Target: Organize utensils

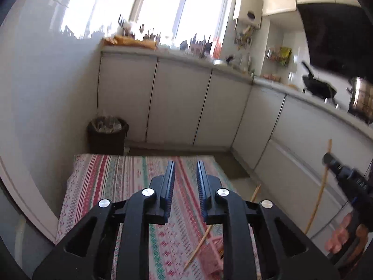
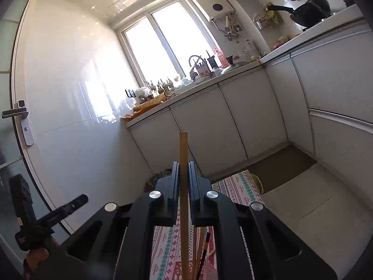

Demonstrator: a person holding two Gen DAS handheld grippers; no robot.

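Observation:
My right gripper (image 2: 184,165) is shut on a long wooden chopstick (image 2: 183,154) that stands upright between its pads, above a pink holder (image 2: 179,268) with several other sticks (image 2: 200,249). It also shows in the left wrist view (image 1: 345,175) at the far right, with the chopstick (image 1: 320,191) hanging below it. My left gripper (image 1: 185,165) is open and empty above the striped tablecloth (image 1: 121,177). A loose chopstick (image 1: 198,249) leans by the pink holder (image 1: 213,256), partly hidden under my left gripper.
The small table has its far edge (image 1: 144,155) toward white kitchen cabinets (image 1: 181,102). A dark waste bin (image 1: 107,135) stands on the floor at the back left. A black pan (image 1: 319,86) and a steel pot (image 1: 361,95) sit on the counter at right.

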